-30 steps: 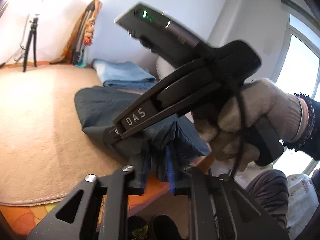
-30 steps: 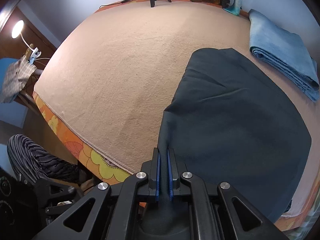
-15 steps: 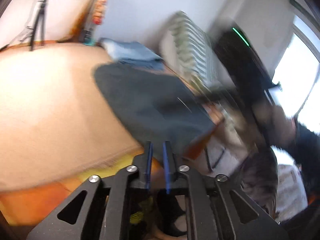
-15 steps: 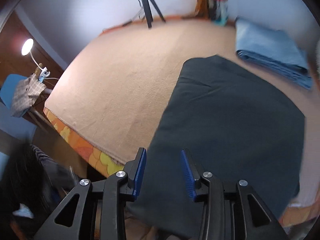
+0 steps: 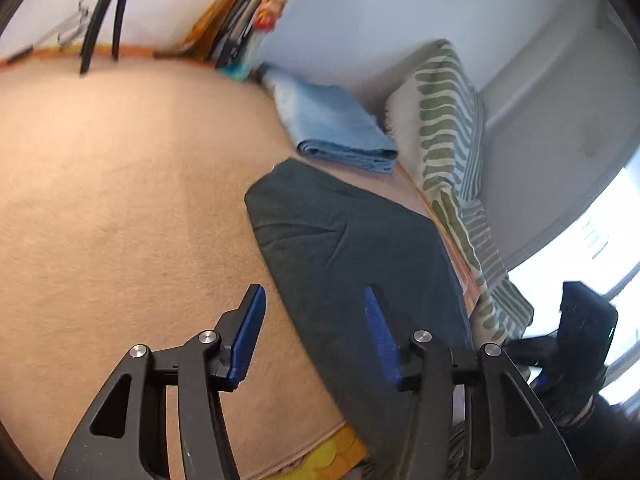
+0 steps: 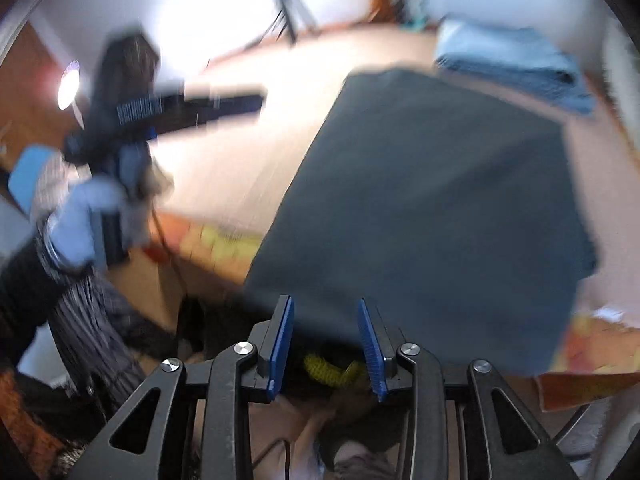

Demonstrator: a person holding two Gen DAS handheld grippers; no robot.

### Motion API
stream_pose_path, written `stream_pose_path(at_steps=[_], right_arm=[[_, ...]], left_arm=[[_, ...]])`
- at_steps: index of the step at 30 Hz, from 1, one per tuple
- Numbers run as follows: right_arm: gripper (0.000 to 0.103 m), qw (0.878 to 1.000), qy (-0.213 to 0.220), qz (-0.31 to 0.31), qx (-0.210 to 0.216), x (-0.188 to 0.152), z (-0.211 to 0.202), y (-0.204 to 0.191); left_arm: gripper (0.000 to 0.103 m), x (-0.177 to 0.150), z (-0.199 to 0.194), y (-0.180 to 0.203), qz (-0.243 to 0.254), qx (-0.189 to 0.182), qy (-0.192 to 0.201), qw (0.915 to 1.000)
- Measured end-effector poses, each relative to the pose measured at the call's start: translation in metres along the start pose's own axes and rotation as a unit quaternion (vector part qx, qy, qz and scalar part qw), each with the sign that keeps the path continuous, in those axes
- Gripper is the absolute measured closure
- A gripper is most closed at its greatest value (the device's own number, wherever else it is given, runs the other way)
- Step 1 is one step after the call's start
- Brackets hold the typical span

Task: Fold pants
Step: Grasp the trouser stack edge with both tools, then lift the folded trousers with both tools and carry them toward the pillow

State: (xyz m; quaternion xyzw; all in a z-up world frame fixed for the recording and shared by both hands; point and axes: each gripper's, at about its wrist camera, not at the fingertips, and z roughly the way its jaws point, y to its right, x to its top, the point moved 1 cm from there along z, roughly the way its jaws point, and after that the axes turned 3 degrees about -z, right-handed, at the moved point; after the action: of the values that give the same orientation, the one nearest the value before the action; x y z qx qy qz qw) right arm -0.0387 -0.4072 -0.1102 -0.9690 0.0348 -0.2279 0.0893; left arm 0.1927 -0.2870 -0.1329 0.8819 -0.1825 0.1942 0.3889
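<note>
The dark grey pants (image 5: 352,256) lie folded flat on the beige bed cover (image 5: 120,200), near its right edge. My left gripper (image 5: 314,300) is open and empty, just above the near left edge of the pants. In the right wrist view the pants (image 6: 432,200) fill the middle, blurred. My right gripper (image 6: 325,312) is open and empty, over the near edge of the pants where they hang off the bed. The left gripper also shows there at the left (image 6: 224,104), held by a gloved hand.
A folded light blue cloth (image 5: 332,128) lies beyond the pants near the wall. A green-striped pillow (image 5: 448,120) leans at the bed's right side. A tripod (image 5: 104,12) stands at the far edge. The orange flowered bed edge (image 6: 216,240) runs along the front.
Both grippers have let go of the pants and opened wide. The pants now lie flat on the bed. Both hands have pulled back toward the bed's near edge.
</note>
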Motion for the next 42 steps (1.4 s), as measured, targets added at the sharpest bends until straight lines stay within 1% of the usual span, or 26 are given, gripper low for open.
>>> stream_pose_path(at_steps=[1, 3, 5, 6, 7, 11, 13, 16, 19, 20, 21, 23, 25, 26, 28, 29, 30, 31, 32, 33, 34, 36, 38, 40, 41, 42], right_arm=[[0.045, 1.0, 0.013, 0.012, 0.001, 0.006, -0.008, 0.012], [0.032, 0.998, 0.051, 0.039, -0.01, 0.019, -0.026, 0.043], [0.031, 0.996, 0.069, 0.056, -0.025, 0.029, -0.036, 0.069], [0.025, 0.995, 0.07, 0.064, -0.026, 0.036, -0.041, 0.088], [0.016, 0.995, 0.068, 0.074, -0.023, 0.04, -0.041, 0.103], [0.015, 0.993, 0.049, 0.108, -0.013, 0.044, -0.021, 0.146], [0.015, 0.991, 0.042, 0.126, 0.012, 0.042, -0.006, 0.165], [0.015, 0.986, 0.028, 0.152, 0.066, 0.04, 0.015, 0.186], [0.014, 0.983, 0.016, 0.156, 0.096, 0.031, 0.029, 0.195], [0.014, 0.98, 0.015, 0.159, 0.116, 0.028, 0.032, 0.198], [0.013, 0.977, 0.027, 0.16, 0.137, 0.026, 0.031, 0.201], [0.013, 0.966, 0.028, 0.168, 0.194, 0.022, 0.035, 0.206], [0.013, 0.958, 0.034, 0.166, 0.229, 0.021, 0.039, 0.208], [0.013, 0.957, 0.037, 0.161, 0.239, 0.021, 0.04, 0.207], [0.013, 0.959, 0.038, 0.141, 0.243, 0.025, 0.042, 0.2], [0.013, 0.959, 0.037, 0.134, 0.246, 0.029, 0.046, 0.195], [0.016, 0.96, 0.037, 0.13, 0.246, 0.032, 0.049, 0.192], [0.022, 0.961, 0.031, 0.126, 0.246, 0.036, 0.055, 0.187], [0.025, 0.962, 0.029, 0.123, 0.241, 0.038, 0.057, 0.185], [0.036, 0.964, 0.025, 0.123, 0.236, 0.04, 0.062, 0.183], [0.048, 0.962, 0.02, 0.13, 0.237, 0.041, 0.065, 0.184], [0.056, 0.959, 0.021, 0.152, 0.24, 0.038, 0.067, 0.188], [0.059, 0.962, 0.028, 0.153, 0.225, 0.033, 0.063, 0.185], [0.062, 0.966, 0.031, 0.154, 0.207, 0.031, 0.057, 0.185], [0.063, 0.969, 0.032, 0.154, 0.193, 0.03, 0.054, 0.182], [0.064, 0.972, 0.034, 0.15, 0.177, 0.031, 0.048, 0.178]], left_arm=[[0.053, 0.001, 0.006, -0.001, -0.007, -0.004, -0.01, 0.9999], [0.052, 0.002, 0.019, -0.004, -0.024, -0.009, -0.027, 0.9993], [0.051, -0.003, 0.023, -0.007, -0.035, -0.008, -0.04, 0.9986], [0.051, -0.003, 0.027, -0.011, -0.044, -0.009, -0.045, 0.998], [0.051, -0.002, 0.03, -0.014, -0.053, -0.009, -0.048, 0.9974], [0.05, 0.001, 0.038, -0.025, -0.081, -0.01, -0.057, 0.995], [0.051, 0.002, 0.042, -0.027, -0.087, -0.012, -0.06, 0.9943], [0.05, 0.006, 0.045, -0.027, -0.091, -0.017, -0.06, 0.9939], [0.05, 0.008, 0.049, -0.026, -0.101, -0.024, -0.064, 0.9925], [0.05, 0.009, 0.051, -0.027, -0.108, -0.029, -0.067, 0.9915], [0.05, 0.008, 0.052, -0.027, -0.11, -0.03, -0.067, 0.9912], [0.05, 0.01, 0.055, -0.026, -0.11, -0.032, -0.068, 0.9911], [0.05, 0.012, 0.059, -0.023, -0.108, -0.033, -0.07, 0.9912], [0.05, 0.013, 0.061, -0.022, -0.105, -0.034, -0.071, 0.9913], [0.05, 0.015, 0.065, -0.02, -0.101, -0.038, -0.07, 0.9917], [0.05, 0.016, 0.066, -0.02, -0.104, -0.04, -0.068, 0.9915], [0.05, 0.016, 0.067, -0.021, -0.109, -0.043, -0.066, 0.9908], [0.05, 0.017, 0.068, -0.023, -0.118, -0.049, -0.066, 0.9897], [0.05, 0.018, 0.07, -0.025, -0.129, -0.055, -0.064, 0.9881], [0.05, 0.019, 0.071, -0.025, -0.135, -0.059, -0.063, 0.987], [0.053, 0.02, 0.071, -0.026, -0.138, -0.062, -0.062, 0.9866], [0.058, 0.02, 0.071, -0.026, -0.133, -0.056, -0.057, 0.9879], [0.079, 0.019, 0.073, -0.025, -0.127, -0.044, -0.054, 0.9895], [0.085, 0.018, 0.074, -0.024, -0.123, -0.04, -0.05, 0.9904], [0.088, 0.018, 0.074, -0.022, -0.119, -0.04, -0.045, 0.9911], [0.09, 0.018, 0.074, -0.02, -0.114, -0.039, -0.042, 0.9919]])
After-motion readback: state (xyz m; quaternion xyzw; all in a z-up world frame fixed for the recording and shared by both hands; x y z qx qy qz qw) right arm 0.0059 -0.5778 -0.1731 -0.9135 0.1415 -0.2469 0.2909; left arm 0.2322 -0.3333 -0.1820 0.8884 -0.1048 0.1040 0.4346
